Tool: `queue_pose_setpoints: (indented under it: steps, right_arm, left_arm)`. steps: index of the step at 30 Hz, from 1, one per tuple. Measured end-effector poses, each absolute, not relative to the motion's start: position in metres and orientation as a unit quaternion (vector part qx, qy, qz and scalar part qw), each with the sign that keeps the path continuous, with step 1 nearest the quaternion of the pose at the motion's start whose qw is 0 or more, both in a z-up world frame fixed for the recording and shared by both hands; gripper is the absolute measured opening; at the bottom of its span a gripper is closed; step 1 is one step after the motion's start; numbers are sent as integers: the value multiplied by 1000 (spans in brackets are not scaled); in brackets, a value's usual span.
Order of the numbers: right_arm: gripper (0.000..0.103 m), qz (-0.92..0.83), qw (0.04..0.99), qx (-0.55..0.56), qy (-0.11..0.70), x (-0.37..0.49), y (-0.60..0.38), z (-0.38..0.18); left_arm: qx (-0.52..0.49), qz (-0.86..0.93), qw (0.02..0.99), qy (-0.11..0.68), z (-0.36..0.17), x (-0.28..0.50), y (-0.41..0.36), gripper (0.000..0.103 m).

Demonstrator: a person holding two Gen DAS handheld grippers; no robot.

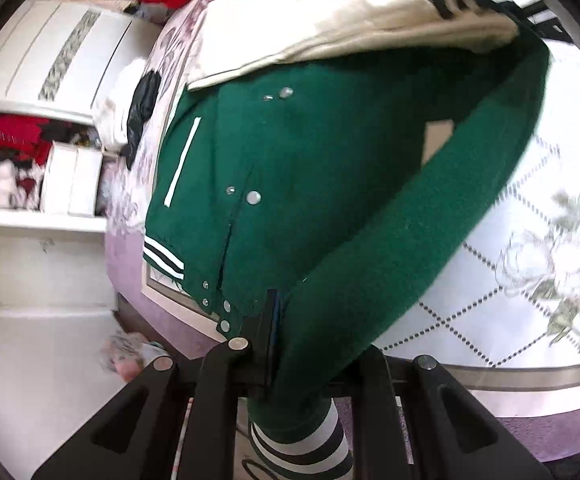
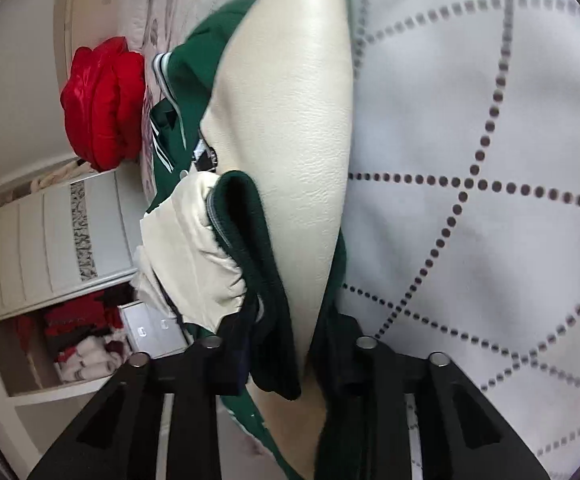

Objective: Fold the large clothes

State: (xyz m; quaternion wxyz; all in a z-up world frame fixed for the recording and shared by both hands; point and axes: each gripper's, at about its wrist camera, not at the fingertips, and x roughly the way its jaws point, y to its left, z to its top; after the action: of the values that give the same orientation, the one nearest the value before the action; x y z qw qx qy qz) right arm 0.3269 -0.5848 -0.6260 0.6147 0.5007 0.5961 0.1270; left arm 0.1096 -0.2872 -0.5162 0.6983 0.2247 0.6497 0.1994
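Observation:
A green varsity jacket with cream leather sleeves, silver snaps and striped black-and-white ribbing lies on a bed. My left gripper is shut on the jacket's green hem edge near the striped ribbing and holds that side lifted and folded over the body. In the right wrist view my right gripper is shut on bunched green fabric and a cream sleeve, held up off the bed.
The bed has a white quilted cover with dotted diamonds and flowers, also seen in the right wrist view. A red puffy garment lies at the bed's far side. A white wardrobe with open shelves of clothes stands beside the bed.

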Motion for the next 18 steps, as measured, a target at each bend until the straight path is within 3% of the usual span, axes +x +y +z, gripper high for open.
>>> queue_pose_setpoints:
  steps: [11, 18]
  right_arm:
    - [20, 140, 688, 367, 610, 369, -484, -454]
    - [21, 148, 722, 293, 609, 409, -338, -393]
  left_arm:
    - [45, 169, 759, 627, -429, 128, -153, 10]
    - [-42, 176, 767, 615, -433, 157, -27, 10]
